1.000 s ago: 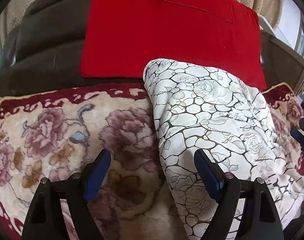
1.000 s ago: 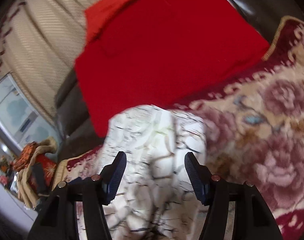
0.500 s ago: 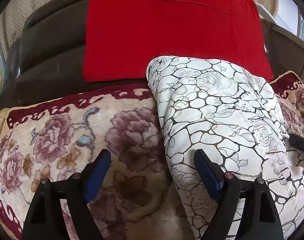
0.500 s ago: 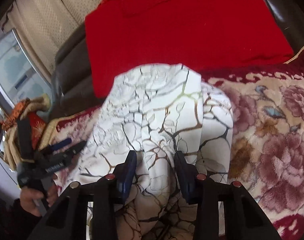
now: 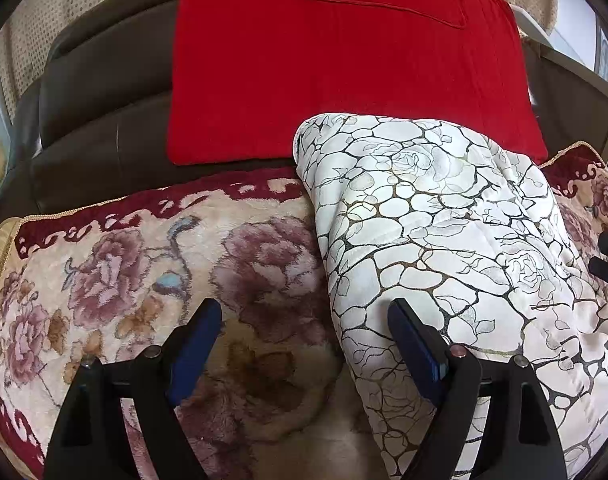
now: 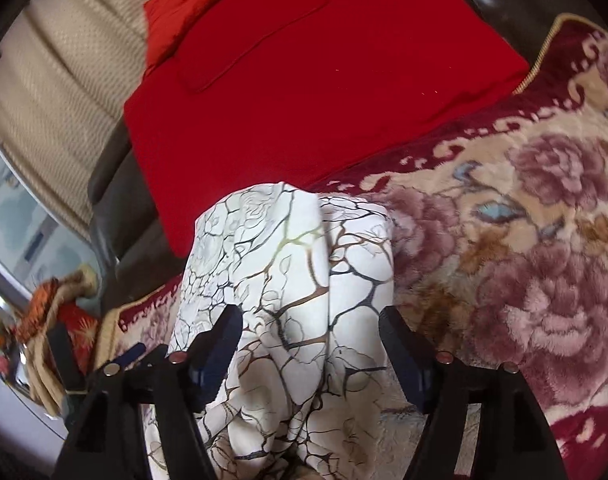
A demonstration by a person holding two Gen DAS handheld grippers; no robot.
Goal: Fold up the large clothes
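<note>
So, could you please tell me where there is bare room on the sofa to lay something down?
Free: the floral blanket left of the white patterned garment, bounded behind by the red cloth and dark sofa back. Crowded: the right side, where the garment bunches.

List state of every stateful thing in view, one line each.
white patterned garment: folded into a thick bundle, lying on the floral blanket.
red cloth: spread flat over the sofa back, behind the garment.
floral blanket: spread on the seat.
left gripper: open, holding nothing, over the garment's edge.
right gripper: jaws just opened, garment fold between them, pads not pressing.
</note>
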